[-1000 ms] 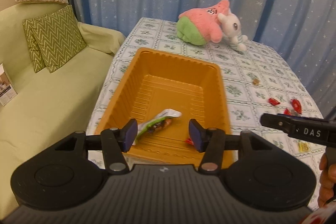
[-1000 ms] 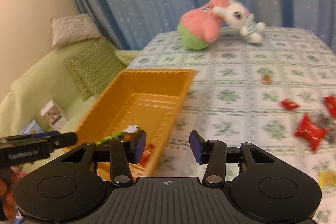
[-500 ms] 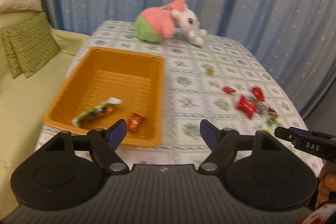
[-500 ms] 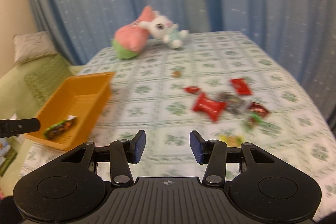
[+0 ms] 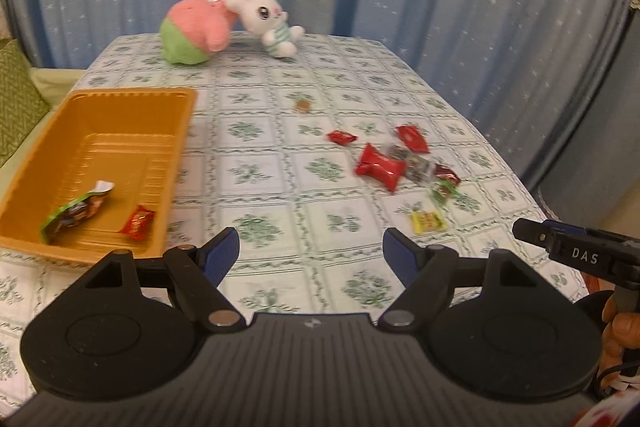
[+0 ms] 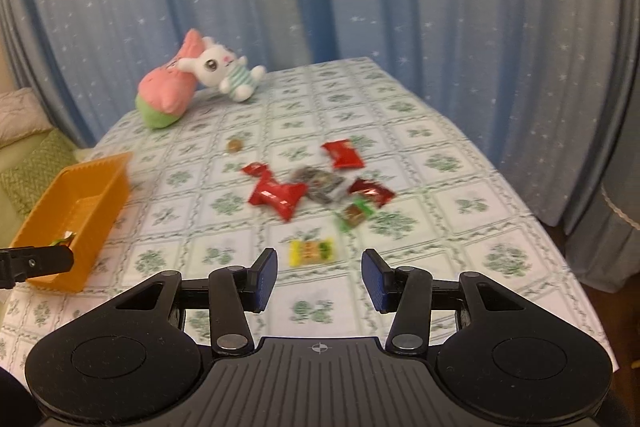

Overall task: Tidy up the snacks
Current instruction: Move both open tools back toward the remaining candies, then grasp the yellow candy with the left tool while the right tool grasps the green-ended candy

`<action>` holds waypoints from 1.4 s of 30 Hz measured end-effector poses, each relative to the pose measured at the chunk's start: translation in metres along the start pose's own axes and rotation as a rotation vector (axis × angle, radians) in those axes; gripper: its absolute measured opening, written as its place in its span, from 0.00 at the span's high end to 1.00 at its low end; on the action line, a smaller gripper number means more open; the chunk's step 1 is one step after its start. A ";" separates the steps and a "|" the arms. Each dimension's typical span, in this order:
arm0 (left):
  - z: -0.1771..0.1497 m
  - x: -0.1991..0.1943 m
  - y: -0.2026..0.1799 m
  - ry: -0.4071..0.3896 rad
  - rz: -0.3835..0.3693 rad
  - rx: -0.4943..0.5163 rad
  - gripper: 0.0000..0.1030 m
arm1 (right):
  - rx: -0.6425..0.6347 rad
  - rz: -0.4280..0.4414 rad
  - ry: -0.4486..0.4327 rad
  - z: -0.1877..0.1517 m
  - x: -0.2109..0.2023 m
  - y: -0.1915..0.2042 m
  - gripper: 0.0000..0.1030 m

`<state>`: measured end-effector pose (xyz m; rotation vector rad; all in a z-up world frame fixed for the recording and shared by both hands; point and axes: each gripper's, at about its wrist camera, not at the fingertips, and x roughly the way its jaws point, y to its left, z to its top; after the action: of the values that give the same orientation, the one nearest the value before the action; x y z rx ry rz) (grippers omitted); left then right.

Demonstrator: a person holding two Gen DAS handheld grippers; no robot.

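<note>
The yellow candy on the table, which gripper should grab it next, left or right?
Probably the right gripper: it is open and the yellow candy lies just ahead between its fingers. The left gripper is open too, but sits off to the candy's side.

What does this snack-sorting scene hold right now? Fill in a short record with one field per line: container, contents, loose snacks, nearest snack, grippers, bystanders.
container: orange tray at the table's left edge
contents: green-wrapped snack and small red candy
loose snacks: cluster on the tablecloth, including a large red packet and a lone brown sweet farther back
nearest snack: yellow candy, just ahead of the right gripper
grippers: left gripper and right both open, holding nothing
bystanders: pink plush touching white bunny plush at the far end
</note>
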<state>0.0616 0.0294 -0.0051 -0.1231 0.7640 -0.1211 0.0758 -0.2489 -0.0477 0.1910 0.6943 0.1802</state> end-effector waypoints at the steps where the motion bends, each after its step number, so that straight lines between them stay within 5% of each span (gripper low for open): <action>1: 0.001 0.001 -0.005 0.001 -0.003 0.006 0.26 | 0.008 -0.007 -0.003 0.000 -0.002 -0.004 0.54; 14: 0.001 0.057 -0.055 0.043 -0.061 0.091 0.25 | 0.072 -0.035 0.009 0.003 0.027 -0.048 0.54; 28: -0.012 0.151 -0.102 0.081 -0.090 0.073 0.27 | 0.041 -0.033 0.020 0.017 0.085 -0.089 0.54; 40: -0.023 0.197 -0.136 0.046 -0.069 0.126 0.48 | 0.168 -0.093 0.042 0.019 0.106 -0.118 0.55; 42: -0.023 0.199 -0.139 0.037 -0.049 0.140 0.58 | 0.176 -0.096 0.051 0.019 0.109 -0.119 0.55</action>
<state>0.1793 -0.1399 -0.1354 -0.0068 0.7869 -0.2235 0.1825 -0.3414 -0.1285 0.3212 0.7684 0.0321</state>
